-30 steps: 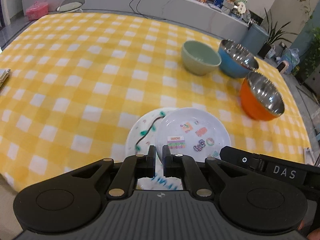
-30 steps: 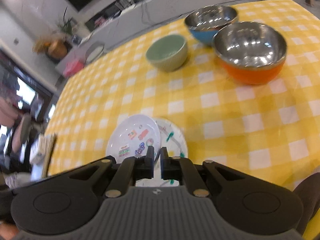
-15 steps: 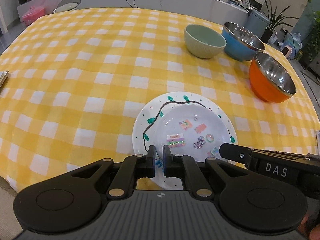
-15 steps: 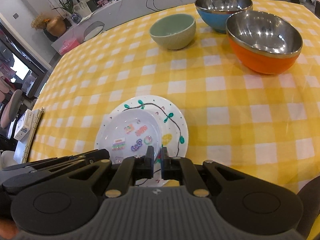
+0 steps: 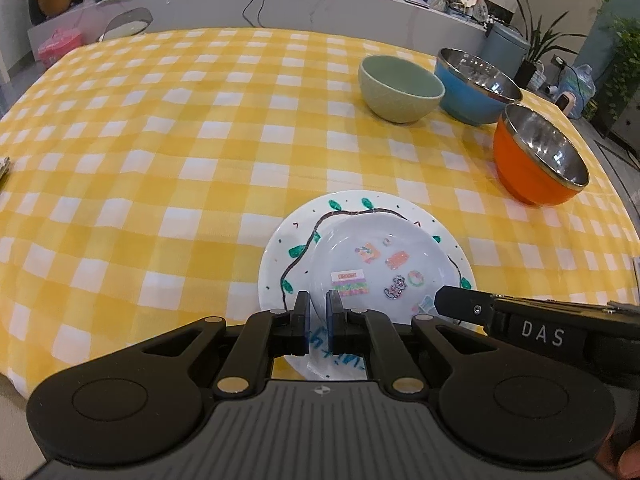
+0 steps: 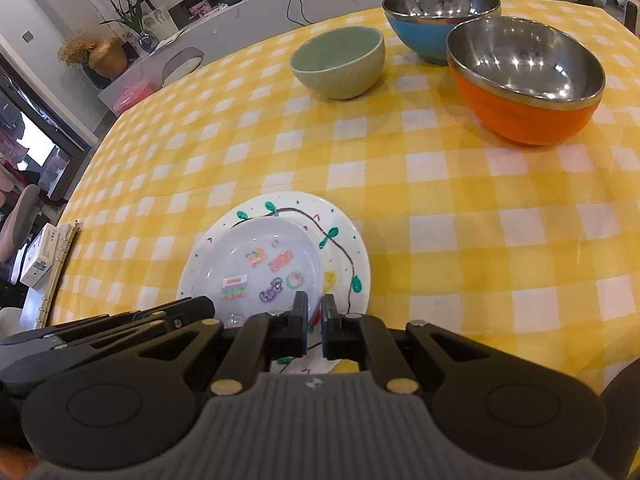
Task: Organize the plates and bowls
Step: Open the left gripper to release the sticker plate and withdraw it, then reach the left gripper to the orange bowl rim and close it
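The small stickered plate (image 5: 376,268) is seen lying inside the larger vine-painted plate (image 5: 288,256) on the yellow-checked worktop (image 5: 160,160); its near rim is pinched by the left tongs (image 5: 318,312); the big plate's near rim appears clamped by the right tongs (image 6: 314,312), both nearly shut; the green bowl (image 5: 400,88), blue bowl (image 5: 472,88) and orange bowl (image 5: 536,160) stand well apart beyond.
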Action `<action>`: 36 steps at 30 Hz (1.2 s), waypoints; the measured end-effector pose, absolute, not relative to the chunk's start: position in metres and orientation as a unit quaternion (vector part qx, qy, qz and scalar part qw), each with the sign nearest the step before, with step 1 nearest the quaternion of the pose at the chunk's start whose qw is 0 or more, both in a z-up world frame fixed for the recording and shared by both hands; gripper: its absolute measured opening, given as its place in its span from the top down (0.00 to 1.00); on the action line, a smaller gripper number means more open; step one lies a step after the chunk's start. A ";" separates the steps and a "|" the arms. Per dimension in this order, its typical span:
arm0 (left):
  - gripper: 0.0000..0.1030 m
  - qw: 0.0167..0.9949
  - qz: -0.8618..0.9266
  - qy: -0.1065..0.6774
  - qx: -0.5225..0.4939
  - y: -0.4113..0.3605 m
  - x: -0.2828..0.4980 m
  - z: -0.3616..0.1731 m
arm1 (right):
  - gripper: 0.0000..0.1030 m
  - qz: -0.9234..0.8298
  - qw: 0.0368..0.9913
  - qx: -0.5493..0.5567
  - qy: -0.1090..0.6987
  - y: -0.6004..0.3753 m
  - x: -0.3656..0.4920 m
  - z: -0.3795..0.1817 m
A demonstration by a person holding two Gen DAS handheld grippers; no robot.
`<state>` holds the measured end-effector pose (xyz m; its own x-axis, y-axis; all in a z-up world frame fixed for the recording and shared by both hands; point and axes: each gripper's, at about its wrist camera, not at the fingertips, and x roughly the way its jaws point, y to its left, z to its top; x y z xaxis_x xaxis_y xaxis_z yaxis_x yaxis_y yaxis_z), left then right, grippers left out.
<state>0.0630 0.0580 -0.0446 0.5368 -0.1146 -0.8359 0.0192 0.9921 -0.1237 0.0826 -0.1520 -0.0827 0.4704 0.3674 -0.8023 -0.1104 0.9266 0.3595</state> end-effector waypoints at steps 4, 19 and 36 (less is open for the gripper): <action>0.90 0.874 -0.043 0.481 -0.054 0.059 0.064 -0.047 | 0.93 0.143 0.848 0.135 0.492 -0.153 0.083 -0.084; 0.75 0.894 -0.046 0.441 -0.060 0.062 0.058 -0.025 | 0.61 0.149 0.858 0.151 0.468 -0.158 0.079 -0.061; 0.66 0.911 -0.089 0.393 -0.087 0.038 0.068 0.023 | 0.36 0.137 0.890 0.139 0.412 -0.190 0.082 -0.012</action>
<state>0.0678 0.0384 0.0230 0.6750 -0.2303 -0.7009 0.0933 0.9691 -0.2285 0.0818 -0.1898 -0.0120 0.6230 0.3582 -0.6954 -0.1297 0.9240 0.3597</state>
